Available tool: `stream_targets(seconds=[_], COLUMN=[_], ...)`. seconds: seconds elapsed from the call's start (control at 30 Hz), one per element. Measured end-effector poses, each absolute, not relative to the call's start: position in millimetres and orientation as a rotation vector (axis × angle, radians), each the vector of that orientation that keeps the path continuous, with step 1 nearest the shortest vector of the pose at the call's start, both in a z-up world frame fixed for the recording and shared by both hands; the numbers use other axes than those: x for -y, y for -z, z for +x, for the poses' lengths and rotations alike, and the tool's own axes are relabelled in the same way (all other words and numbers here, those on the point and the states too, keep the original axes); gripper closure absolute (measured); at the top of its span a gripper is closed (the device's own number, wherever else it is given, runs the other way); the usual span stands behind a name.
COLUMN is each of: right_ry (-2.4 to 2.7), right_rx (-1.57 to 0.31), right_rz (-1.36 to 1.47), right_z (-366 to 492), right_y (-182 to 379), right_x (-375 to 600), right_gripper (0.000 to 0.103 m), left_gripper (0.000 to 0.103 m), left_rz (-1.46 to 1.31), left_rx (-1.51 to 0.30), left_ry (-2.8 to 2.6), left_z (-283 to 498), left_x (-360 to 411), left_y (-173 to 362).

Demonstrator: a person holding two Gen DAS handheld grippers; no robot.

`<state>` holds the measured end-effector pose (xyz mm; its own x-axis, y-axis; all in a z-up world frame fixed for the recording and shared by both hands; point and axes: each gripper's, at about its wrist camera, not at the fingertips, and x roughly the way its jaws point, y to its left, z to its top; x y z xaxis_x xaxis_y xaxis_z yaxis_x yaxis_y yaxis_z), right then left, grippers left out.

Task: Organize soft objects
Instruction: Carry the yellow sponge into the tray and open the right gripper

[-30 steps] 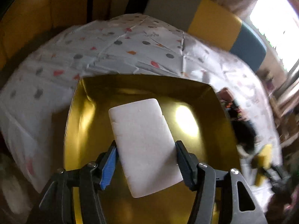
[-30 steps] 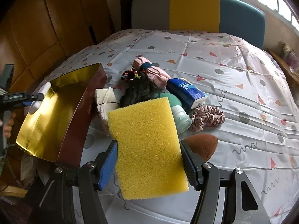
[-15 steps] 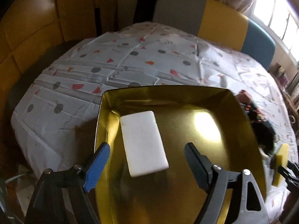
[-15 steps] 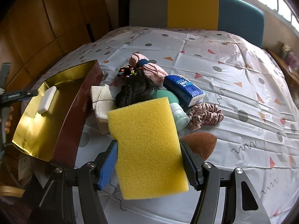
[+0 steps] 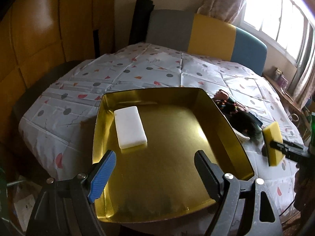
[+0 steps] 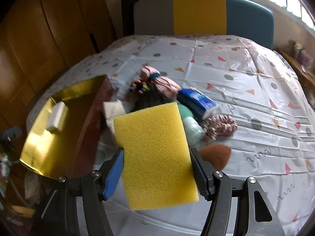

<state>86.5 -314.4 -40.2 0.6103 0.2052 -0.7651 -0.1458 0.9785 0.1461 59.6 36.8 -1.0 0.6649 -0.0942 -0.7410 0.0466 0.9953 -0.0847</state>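
A white sponge block [image 5: 130,127] lies flat in the far left part of the gold tray [image 5: 177,98], also seen as white sponge block [image 6: 56,116] in gold tray [image 6: 35,143]. My left gripper [image 5: 155,168] stands open above the tray's near half, nothing between its fingers. My right gripper [image 6: 157,172] is shut on a yellow sponge [image 6: 155,153], held above the table to the right of the tray; the yellow sponge [image 5: 272,142] shows at the right edge of the left wrist view.
Right of the tray lies a pile: a beige cloth [image 6: 114,108], a dark hairy item [image 6: 149,100], pink scrunchies [image 6: 165,82], a blue tissue pack [image 6: 196,100], a green-white item [image 6: 192,125] and a brown sponge [image 6: 215,155]. A chair [image 6: 198,13] stands behind the spotted tablecloth [image 6: 246,74].
My left gripper opened and let go of the white block, which now lies in the tray. The gripper then drew back and up. The right gripper kept its hold on the yellow sponge.
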Motion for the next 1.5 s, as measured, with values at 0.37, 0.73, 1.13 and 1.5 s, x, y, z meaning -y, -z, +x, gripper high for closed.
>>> stream_targets(seconds=[0.37, 0.73, 1.13, 1.5], right_ry=[-0.332, -0.468, -0.576, -0.633], right_rx=[-0.838, -0.907, -1.039, -1.178], right_rz=[0.057, 0.089, 0.143, 0.207], right_z=[86.3, 94.0, 111.6, 117.4], right_y=[9.1, 18.0, 53.4, 88.3], right_x=[238.8, 164.4, 78.3, 25.1], right_gripper=[0.037, 0.037, 0.037, 0.027], left_gripper=[0.020, 0.020, 0.020, 0.020], left_rz=[-0.074, -0.112, -0.163, -0.173], left_rx=[-0.849, -0.853, -0.833, -0.812], left_ry=[0.068, 0.034, -0.085, -0.137], left_z=[49.9, 45.4, 43.8, 41.1], left_x=[-46.4, -66.9, -110.5, -128.6], left_y=[6.0, 9.8, 7.2, 2.3])
